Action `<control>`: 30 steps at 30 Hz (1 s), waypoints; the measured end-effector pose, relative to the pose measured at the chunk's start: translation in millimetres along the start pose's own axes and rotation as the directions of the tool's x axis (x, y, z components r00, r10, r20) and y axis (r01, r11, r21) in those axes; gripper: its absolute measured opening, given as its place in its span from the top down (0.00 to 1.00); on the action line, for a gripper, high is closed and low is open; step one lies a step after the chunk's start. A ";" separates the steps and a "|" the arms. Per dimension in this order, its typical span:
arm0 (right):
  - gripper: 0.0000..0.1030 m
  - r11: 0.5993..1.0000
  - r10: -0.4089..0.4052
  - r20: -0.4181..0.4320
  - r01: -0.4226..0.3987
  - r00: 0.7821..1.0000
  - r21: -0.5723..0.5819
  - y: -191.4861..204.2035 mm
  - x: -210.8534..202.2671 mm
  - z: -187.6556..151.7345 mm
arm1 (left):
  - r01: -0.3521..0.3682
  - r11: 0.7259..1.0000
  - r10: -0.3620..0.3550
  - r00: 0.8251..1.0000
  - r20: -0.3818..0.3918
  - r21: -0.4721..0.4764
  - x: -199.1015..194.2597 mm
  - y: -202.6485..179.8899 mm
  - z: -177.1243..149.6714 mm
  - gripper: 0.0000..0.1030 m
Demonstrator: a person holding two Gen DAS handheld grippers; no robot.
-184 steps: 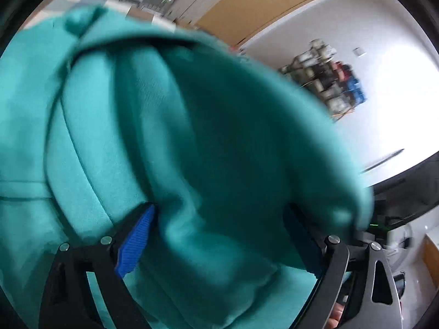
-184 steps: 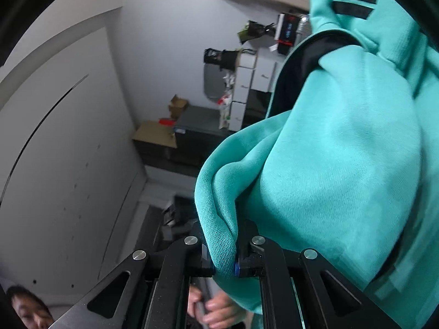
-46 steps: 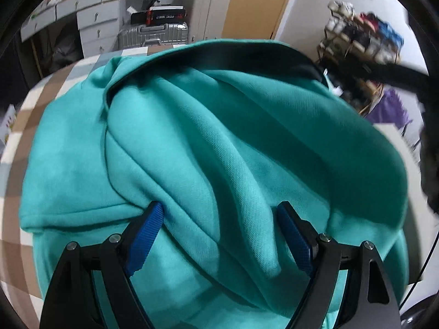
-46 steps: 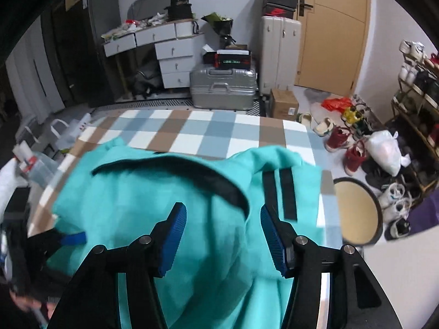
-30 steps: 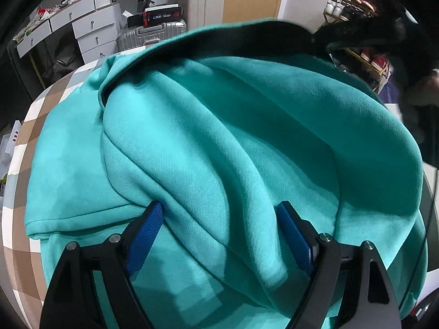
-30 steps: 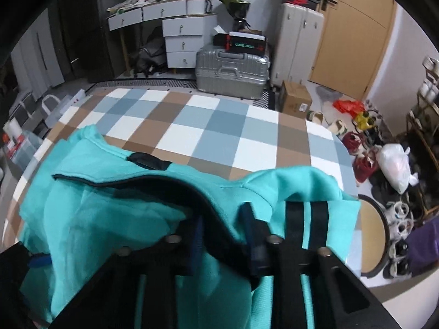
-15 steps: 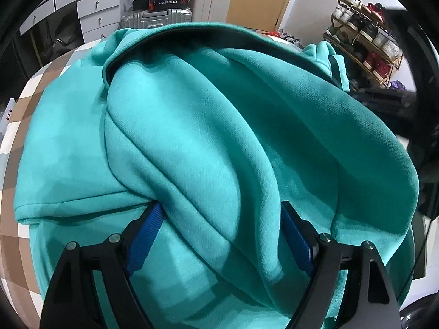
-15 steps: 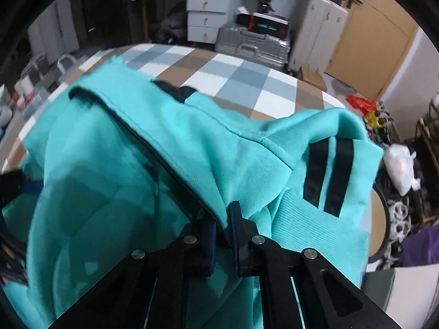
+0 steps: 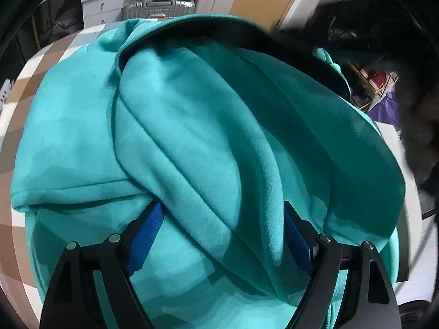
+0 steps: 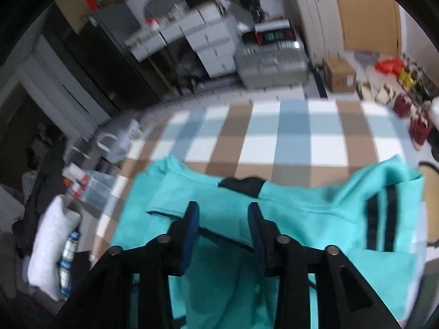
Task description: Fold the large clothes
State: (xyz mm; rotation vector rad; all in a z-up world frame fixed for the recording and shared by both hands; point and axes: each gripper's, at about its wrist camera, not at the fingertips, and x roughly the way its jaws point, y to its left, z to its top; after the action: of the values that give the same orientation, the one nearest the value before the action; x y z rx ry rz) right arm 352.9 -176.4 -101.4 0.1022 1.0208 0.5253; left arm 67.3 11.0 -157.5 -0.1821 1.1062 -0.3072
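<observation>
Over the checked table (image 10: 288, 126), right gripper (image 10: 223, 213) has just been opening (nothing between), left gripper (image 9: 222, 216) clamps hoodie (image 9: 192, 126).

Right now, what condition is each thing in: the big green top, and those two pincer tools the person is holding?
Teal sweatshirt: rumpled and partly folded on the checked tablecloth.
Left gripper: jaws wide, a thick bunch of sweatshirt between them.
Right gripper: jaws just opened and apart, above the cloth, gripping nothing.

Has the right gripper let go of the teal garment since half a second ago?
Yes. The right gripper has just been opening; nothing is pinched, and the teal garment lies on the checked tablecloth.
</observation>
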 end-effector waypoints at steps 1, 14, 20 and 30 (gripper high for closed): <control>0.92 0.999 -0.046 -0.071 0.046 0.996 -0.008 2.5 22.2 -5.5 | 0.007 1.000 -0.007 1.000 -0.004 -0.009 -0.7 1.6 -0.1 0.21; 0.91 0.993 -0.063 -0.069 0.056 0.996 -0.101 22.6 6.1 -4.7 | 0.031 0.999 -0.030 0.999 0.031 -0.013 -29.3 12.0 -6.7 0.21; 0.65 0.990 -0.022 -0.101 0.007 0.995 -0.143 81.2 46.3 18.4 | 0.015 0.999 -0.012 0.997 0.080 -0.040 -47.6 40.7 -11.6 0.21; 0.68 0.958 -0.100 -0.189 0.043 0.977 -0.283 84.9 67.0 -22.9 | -0.045 0.992 0.060 0.991 0.121 -0.118 -57.8 76.3 -0.8 0.21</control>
State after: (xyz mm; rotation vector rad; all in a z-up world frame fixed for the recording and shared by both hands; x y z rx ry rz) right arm 329.9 -75.0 -138.9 -0.2423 1.1329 0.6166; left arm 54.4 102.1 -131.3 -0.2704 1.0036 -0.1827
